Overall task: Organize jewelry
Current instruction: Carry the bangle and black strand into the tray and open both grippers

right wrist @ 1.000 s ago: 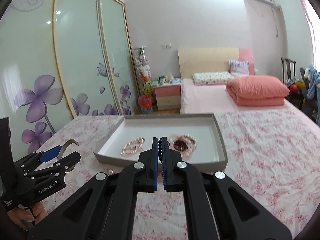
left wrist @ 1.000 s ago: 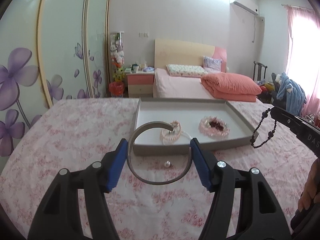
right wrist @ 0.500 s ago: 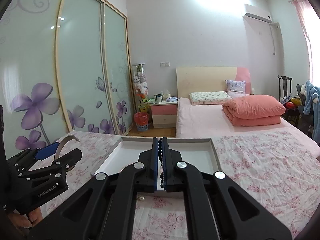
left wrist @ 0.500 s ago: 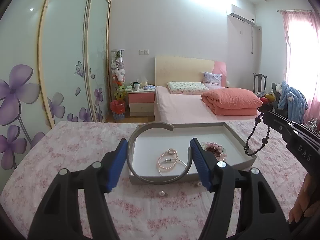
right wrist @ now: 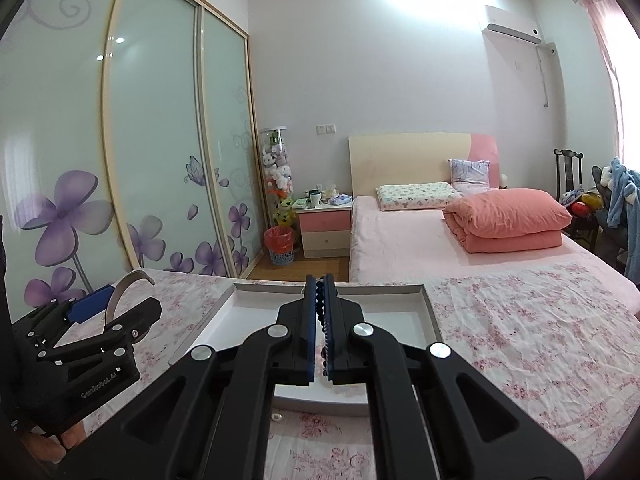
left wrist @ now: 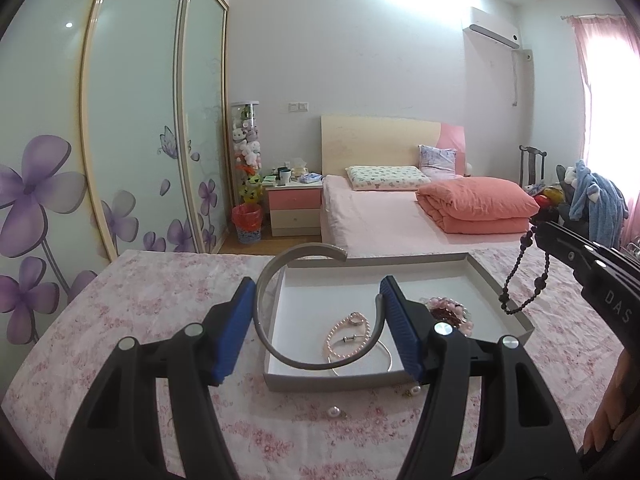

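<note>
My left gripper (left wrist: 316, 292) is shut on a grey open bangle (left wrist: 262, 280), held flat between its blue pads above the near left corner of the grey tray (left wrist: 340, 382). In the tray lie a pearl bracelet (left wrist: 344, 336), a thin silver bangle (left wrist: 386, 358) and a pink bead bracelet (left wrist: 448, 312). My right gripper (right wrist: 320, 282) is shut on a dark bead string (right wrist: 320, 308). In the left wrist view the dark bead string (left wrist: 520, 280) hangs in a loop from the right gripper (left wrist: 538, 232), above the tray's right edge. The left gripper (right wrist: 128, 300) shows at left in the right wrist view.
Two loose pearls (left wrist: 333, 412) (left wrist: 416, 390) lie on the pink floral cloth (left wrist: 140, 312) in front of the tray. A hand (left wrist: 608, 432) holds the right gripper at lower right. A bed (left wrist: 400, 216) stands behind and a sliding wardrobe (left wrist: 132, 120) at left.
Both grippers have risen and tilted up, so the tray sits lower in both views. The bangle now hangs over the tray's near left corner. Both grips are unchanged.
</note>
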Motion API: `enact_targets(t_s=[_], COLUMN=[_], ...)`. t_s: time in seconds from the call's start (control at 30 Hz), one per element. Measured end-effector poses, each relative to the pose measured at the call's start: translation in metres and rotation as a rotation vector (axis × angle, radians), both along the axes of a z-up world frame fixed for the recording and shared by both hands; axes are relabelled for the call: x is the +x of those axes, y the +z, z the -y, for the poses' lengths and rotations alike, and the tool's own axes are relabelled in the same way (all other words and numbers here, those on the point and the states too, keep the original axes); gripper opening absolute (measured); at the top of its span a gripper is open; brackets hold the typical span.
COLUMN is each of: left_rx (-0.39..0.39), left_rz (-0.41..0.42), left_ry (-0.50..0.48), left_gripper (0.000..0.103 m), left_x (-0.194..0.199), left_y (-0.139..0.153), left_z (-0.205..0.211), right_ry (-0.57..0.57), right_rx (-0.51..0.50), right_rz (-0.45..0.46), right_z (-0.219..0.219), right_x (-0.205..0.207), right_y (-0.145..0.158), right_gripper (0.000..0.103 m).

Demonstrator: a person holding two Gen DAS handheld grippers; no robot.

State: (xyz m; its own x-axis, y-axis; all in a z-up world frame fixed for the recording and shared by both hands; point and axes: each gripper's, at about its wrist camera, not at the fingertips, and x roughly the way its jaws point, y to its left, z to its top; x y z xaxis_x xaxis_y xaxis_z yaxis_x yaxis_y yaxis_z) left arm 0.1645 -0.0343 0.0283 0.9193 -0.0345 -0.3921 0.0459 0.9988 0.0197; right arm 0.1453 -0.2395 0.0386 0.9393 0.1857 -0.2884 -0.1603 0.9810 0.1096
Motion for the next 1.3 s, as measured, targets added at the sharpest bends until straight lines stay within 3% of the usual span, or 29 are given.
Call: enact_targets(t_s=[0.67,1.3], left_rx=[0.012,0.018], left_rz=[-0.041,-0.141], left_ry=[-0.014,-0.041], left_gripper=[0.062,0.062], left_x=[0.052,0.107], left_y=[-0.011,-0.053], left_z=[0.014,0.028], right_ry=[-0.008,0.010], right_rx=[0.018,0.070], right_rz=[-0.043,-0.193], right_z=[-0.003,-0.001], right_x=[0.047,0.108], right_y=[-0.011,-0.055], right_gripper=[0.004,0.004])
